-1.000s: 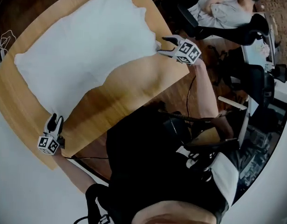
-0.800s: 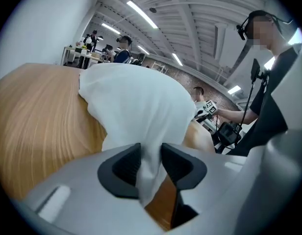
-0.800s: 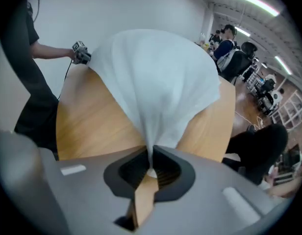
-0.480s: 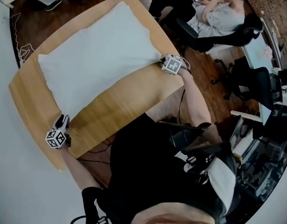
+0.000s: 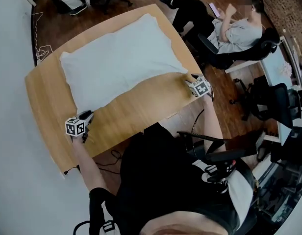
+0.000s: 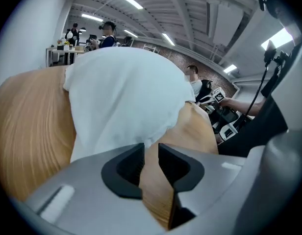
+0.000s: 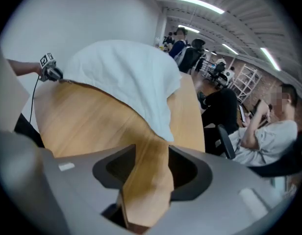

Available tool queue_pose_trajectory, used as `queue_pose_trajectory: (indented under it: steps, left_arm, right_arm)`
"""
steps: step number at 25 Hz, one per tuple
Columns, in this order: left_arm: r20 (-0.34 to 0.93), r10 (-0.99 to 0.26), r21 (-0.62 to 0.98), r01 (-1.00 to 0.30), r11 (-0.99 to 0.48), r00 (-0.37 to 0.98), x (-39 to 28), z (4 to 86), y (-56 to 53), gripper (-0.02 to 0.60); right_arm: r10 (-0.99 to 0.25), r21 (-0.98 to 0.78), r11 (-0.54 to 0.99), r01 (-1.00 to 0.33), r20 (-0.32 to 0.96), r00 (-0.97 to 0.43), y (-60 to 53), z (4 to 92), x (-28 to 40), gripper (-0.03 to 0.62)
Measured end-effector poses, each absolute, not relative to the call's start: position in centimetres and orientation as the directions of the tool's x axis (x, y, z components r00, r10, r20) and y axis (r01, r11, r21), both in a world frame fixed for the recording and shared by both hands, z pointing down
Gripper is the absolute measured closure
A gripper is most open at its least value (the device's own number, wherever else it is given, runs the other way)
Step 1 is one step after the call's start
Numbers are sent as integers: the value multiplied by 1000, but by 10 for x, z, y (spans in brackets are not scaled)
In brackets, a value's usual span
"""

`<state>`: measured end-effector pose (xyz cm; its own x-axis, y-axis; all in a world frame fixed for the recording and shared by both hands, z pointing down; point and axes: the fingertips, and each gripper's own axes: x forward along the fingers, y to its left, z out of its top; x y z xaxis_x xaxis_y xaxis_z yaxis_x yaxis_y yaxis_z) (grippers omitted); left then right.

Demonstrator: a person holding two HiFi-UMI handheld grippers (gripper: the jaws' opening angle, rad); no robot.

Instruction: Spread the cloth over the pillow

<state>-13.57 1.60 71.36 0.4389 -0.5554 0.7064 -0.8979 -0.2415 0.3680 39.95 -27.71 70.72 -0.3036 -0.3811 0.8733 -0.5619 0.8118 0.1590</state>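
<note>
L tongs (image 6: 151,149): narrow gap, jaws just been closing, only wood betw. them; over near-left part of light wooden table (image 5: 141,102).
R tongs (image 7: 152,153): wider apart, just been opening, nothing held; at table's near-right corner.
White fabric cloth (image 5: 121,53): puffed up, spread across table's far half, near corners just beside both tongs.
Seated person (image 5: 237,31): beyond table's right side.

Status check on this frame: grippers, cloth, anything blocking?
Left gripper jaws just closing, narrow gap, only table between. Right gripper jaws just opening, empty. Cloth lies spread, near corners by both grippers. Nothing in the way.
</note>
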Motion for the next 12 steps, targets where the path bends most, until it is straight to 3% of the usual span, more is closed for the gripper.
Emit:
queue_pose_trajectory:
  steps: [2, 4, 6, 8, 10, 12]
  left_arm:
    - [699, -561, 366, -896, -250, 443, -131, 712, 28, 488]
    - [599, -659, 399, -883, -247, 456, -127, 691, 38, 488]
    - [333, -840, 488, -841, -235, 428, -129, 637, 47, 488]
    - [-34, -955, 566, -782, -262, 295, -140, 560, 64, 488]
    - [-311, -933, 554, -762, -335, 184, -142, 494, 87, 488]
    - [-482, -857, 481, -762, -433, 183, -124, 437, 106, 514]
  right_arm:
    - [-418, 63, 760, -647, 810, -412, -247, 675, 401, 384]
    - [-443, -188, 712, -676, 626, -641, -220, 623, 381, 392]
    - [-476, -418, 698, -581, 335, -813, -197, 560, 353, 450]
    - [-475, -496, 730, -470, 125, -871, -179, 510, 325, 524]
    - [-423, -529, 769, -359, -1, -906, -167, 476, 289, 591]
    - [-330, -548, 805, -228, -93, -939, -154, 447, 242, 592]
